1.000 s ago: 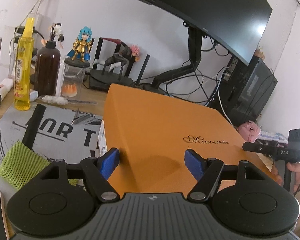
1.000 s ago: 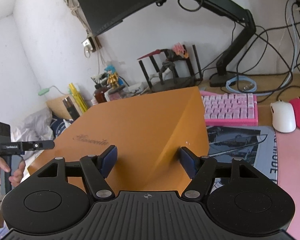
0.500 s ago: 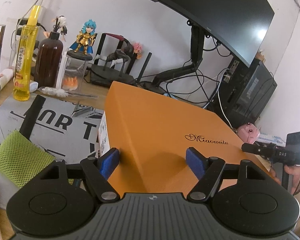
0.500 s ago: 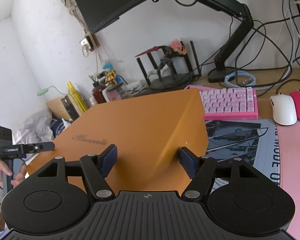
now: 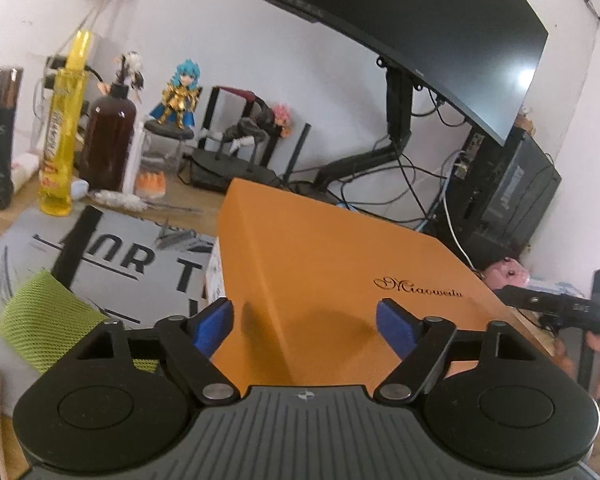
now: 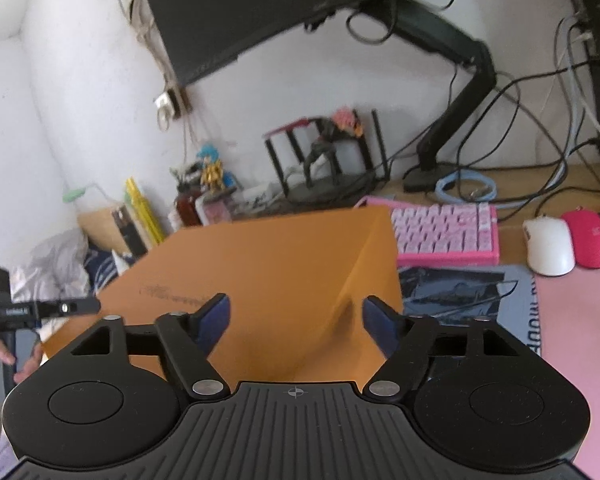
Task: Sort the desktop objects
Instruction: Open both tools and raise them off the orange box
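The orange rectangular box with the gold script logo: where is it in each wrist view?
Left wrist: the orange rectangular box fills the centre and lower right, one corner between the blue pads.
Right wrist: the box fills the centre and lower left, one corner between the pads.
Shared landmark: the blue-haired figurine in gold armour, behind the box by the wall.

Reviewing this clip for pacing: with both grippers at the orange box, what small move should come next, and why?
Probably draw both grippers straight back. The left gripper and right gripper have jaws opening, pads apparently off the orange box, which seems set down on the desk mat.
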A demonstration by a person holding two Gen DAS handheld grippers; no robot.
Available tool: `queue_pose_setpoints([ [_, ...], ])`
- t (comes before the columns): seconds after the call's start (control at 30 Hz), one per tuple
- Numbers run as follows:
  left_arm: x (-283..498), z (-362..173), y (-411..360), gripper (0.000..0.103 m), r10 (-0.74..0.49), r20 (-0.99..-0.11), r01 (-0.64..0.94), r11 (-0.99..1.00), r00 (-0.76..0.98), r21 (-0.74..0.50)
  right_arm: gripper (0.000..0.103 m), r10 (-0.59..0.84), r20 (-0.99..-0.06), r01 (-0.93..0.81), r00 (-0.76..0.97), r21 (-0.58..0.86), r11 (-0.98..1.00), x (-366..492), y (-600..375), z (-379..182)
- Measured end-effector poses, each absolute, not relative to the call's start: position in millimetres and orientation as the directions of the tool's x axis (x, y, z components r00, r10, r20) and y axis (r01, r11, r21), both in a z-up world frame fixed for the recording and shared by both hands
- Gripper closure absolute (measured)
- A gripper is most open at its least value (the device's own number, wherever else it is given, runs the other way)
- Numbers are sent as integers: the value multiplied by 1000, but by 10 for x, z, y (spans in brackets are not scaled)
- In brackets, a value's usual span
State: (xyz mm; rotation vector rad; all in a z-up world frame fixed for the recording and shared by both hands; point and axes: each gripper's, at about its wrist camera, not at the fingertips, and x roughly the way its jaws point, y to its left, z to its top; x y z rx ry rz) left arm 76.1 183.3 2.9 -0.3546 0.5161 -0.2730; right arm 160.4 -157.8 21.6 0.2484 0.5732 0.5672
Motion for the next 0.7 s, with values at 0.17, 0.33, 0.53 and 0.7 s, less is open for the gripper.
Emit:
queue_pose_setpoints([
  [0.17,542,208,1876,0,-340,-327,185,887,882,-422,18,572,-389,-449,722,366,815,1387,-1682,359],
  [0.33,273,528,1785,0,-304,-219,199,895,927,-399,15,555,-298,-444,776,367,817,1080,-1870,578],
  [0.53,-79,830,1468,0,-226,-78,189,927,971,-323,0,520,-166,-440,838,358,824,659,-2123,838],
  [0.7,-194,785,1159,0,-197,-39,172,923,980,-344,0,476,-103,-423,874,325,846,376,-2323,925],
])
